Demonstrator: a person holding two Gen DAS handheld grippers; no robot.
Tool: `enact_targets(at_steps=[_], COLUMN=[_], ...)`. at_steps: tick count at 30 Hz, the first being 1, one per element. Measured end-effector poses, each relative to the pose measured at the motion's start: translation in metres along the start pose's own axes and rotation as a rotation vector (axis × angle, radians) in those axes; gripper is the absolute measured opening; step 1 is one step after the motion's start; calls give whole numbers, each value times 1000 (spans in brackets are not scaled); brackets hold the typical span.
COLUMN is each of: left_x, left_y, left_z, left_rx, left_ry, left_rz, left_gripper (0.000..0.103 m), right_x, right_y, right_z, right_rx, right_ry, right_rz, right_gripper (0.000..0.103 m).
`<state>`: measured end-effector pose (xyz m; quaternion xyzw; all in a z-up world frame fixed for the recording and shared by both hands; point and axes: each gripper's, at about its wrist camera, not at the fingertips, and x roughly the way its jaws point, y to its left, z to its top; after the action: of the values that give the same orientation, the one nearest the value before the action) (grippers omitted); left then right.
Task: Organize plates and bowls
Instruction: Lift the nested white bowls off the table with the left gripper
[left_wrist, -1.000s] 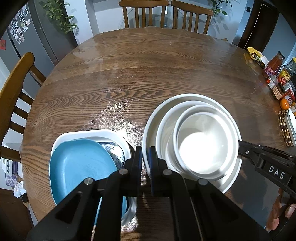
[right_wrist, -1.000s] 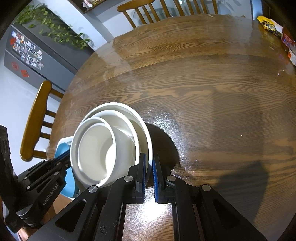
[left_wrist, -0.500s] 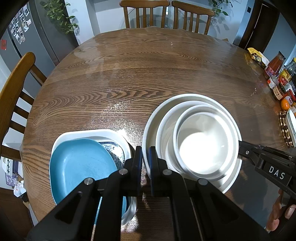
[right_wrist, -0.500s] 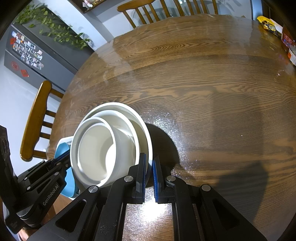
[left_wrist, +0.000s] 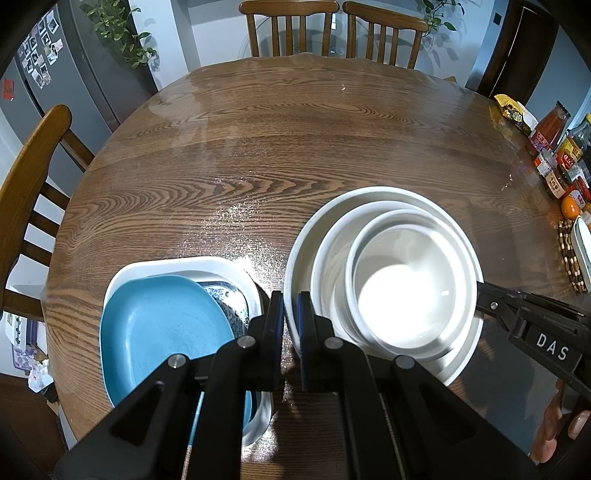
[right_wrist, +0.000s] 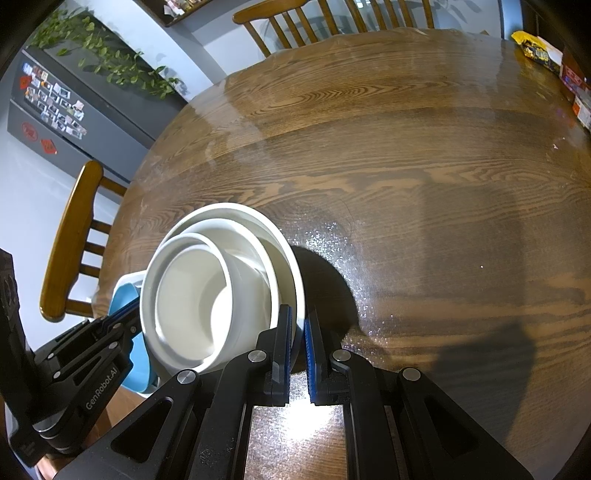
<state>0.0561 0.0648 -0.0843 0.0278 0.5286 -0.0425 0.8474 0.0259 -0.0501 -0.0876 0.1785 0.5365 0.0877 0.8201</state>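
On the round wooden table (left_wrist: 295, 155), near its near edge, a stack of nested white bowls (left_wrist: 384, 280) sits between both tools: the left gripper (left_wrist: 291, 317) and right gripper (right_wrist: 298, 325) each pinch the outer bowl's rim from opposite sides, fingers nearly together. Only the left wrist view shows the blue plate (left_wrist: 162, 328) fully, lying in a white dish (left_wrist: 184, 264) left of the stack, and bottles (left_wrist: 557, 147) at the far right.

you're in a home dining area: a round wooden table (left_wrist: 295, 155) ringed by wooden chairs (left_wrist: 288, 26), a fridge (right_wrist: 74, 110) covered in photo magnets, trailing houseplants (right_wrist: 110, 62), and sauce bottles (left_wrist: 554, 147) at the table's edge.
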Motion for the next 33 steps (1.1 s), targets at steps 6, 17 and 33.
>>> enact_targets(at_steps=[6,17,33], left_x=[1,1,-1], left_y=[1,2,-1], left_z=[0,0,0], left_rx=[-6,-13,-15], left_ry=[5,5,-1], left_rz=[3,6,8], left_gripper=[3,3,3], right_x=[0,-2,-9], right_y=[0,1,5], right_z=[0,-2,-7], right_rx=[0,-4,3], right_ry=[0,-7,-22], right_rz=[0,-1,0], right_gripper=[10,10,10])
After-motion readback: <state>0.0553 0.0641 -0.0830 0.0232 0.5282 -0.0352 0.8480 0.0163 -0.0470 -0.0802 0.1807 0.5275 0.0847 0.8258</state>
